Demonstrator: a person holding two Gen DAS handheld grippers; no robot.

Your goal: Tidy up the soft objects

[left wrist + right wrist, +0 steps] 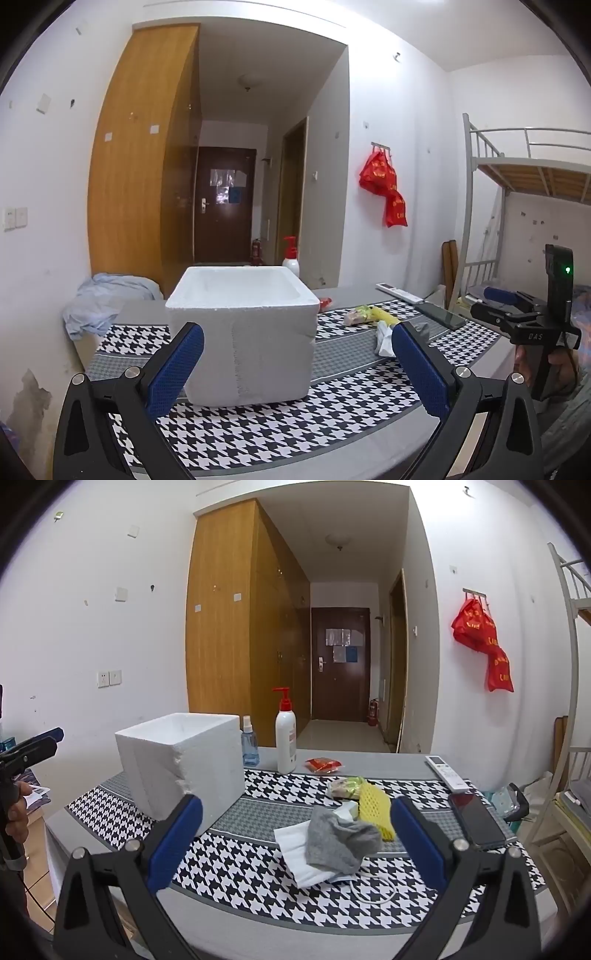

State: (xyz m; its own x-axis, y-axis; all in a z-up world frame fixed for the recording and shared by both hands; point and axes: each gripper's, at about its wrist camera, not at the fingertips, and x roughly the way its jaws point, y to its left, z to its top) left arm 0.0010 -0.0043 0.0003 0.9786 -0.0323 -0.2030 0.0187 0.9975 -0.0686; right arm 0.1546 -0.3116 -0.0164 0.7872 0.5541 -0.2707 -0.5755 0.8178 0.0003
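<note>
We see two hand-held tongs hovering over a table [229, 941] with a black-and-white checked cloth, both spread wide and gripping nothing. Straight ahead of the left tongs [297, 363], between its blue fingers [175, 365], stands a white foam box [243, 332] (open at the top). Ahead of the right tongs [295, 845] lies a little heap of soft things: a grey sock [338, 840] on a white face mask [295, 853], with a yellow foam net [375, 806] just beyond; the box stands off to their left.
</note>
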